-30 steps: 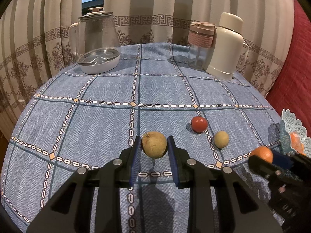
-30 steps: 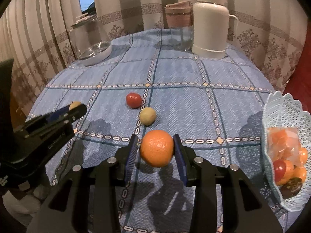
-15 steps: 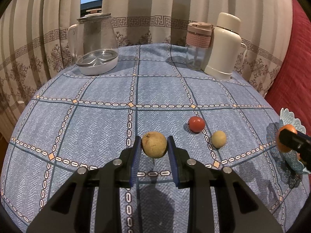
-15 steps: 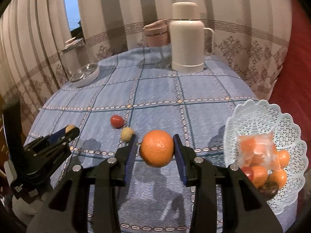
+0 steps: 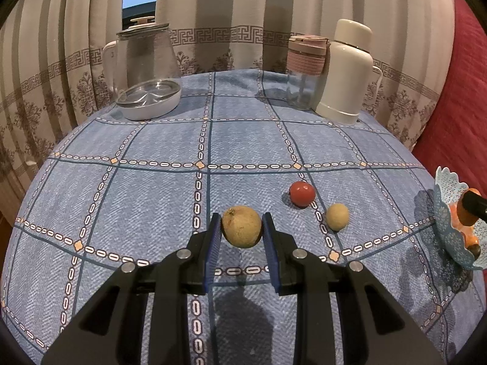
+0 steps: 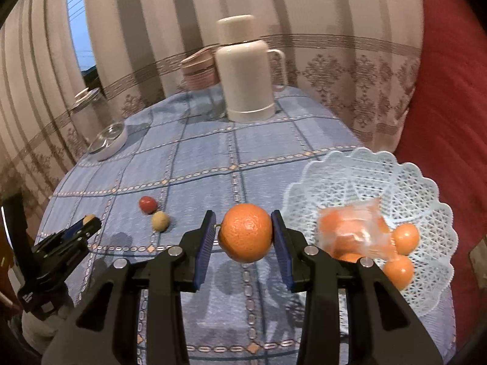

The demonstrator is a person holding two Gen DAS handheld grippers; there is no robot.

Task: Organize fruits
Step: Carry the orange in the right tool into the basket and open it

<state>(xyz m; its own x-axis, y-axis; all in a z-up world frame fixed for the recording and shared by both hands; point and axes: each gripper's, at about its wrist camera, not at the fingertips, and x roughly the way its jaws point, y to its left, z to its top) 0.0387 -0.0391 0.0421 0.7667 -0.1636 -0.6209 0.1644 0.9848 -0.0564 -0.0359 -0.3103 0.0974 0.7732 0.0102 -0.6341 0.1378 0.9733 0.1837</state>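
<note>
1. Gripping a round tan fruit (image 5: 242, 226), the left hand-held gripper (image 5: 241, 234) holds it off the counter (image 5: 152, 194), its stem nub turned up and to the left.
2. Its fingers (image 5: 213, 243) reach forward, roughly level, one on each side of the fruit.
3. The right hand-held gripper (image 6: 245, 237) clamps an orange (image 6: 246, 232), raised just left of the white lattice basket (image 6: 395, 179).
4. A red fruit (image 5: 302, 193) and a small yellowish fruit (image 5: 337, 216) lie near each other on the cloth.
</note>
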